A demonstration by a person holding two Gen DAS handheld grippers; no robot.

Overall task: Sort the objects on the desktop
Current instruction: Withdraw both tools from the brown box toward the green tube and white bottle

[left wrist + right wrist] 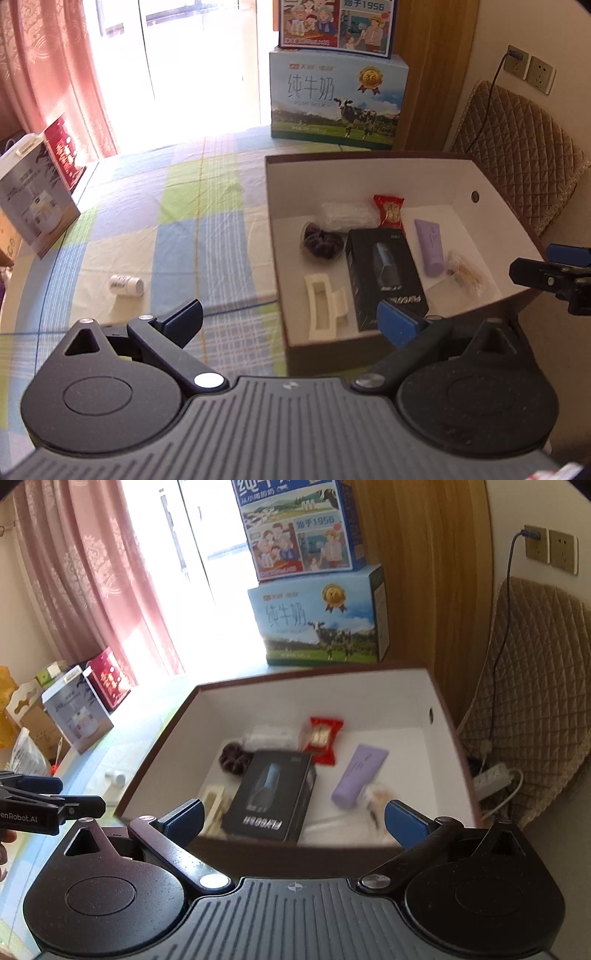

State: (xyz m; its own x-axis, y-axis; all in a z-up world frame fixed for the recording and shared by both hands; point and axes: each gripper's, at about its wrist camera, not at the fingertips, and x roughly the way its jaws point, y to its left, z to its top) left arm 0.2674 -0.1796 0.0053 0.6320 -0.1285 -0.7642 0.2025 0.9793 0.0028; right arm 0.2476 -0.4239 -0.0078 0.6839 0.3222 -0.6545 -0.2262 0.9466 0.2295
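Most of the sorting was judged to be done. Inside the open box (480,206), standing on the counter (177,236) with its checked cloth, seven things were already laid: a black carton (384,273) near the middle, a cream hair clip (325,306) just beside it toward the near wall, a dark scrunchie (321,242), a clear wrapped packet (347,216) and a red snack packet (388,209) farther back, a lilac tube (430,245), and a small clear bag of pale sticks (466,274) close to the right wall. Only one loose item was seen outside the box: a small white bottle (126,285), lying on its side on the cloth, well apart from the box on its left. The left tool (291,319) was held above the counter's near part with its fingers spread wide and nothing between them, the bottle ahead and to its left. The right tool (293,818) was held over the box's near wall, likewise wide and empty; its view was somewhat blurred. What was left, by this reading, was the bottle's pickup and its placing in the box. Whether other loose items lay beyond the frames could not be told.
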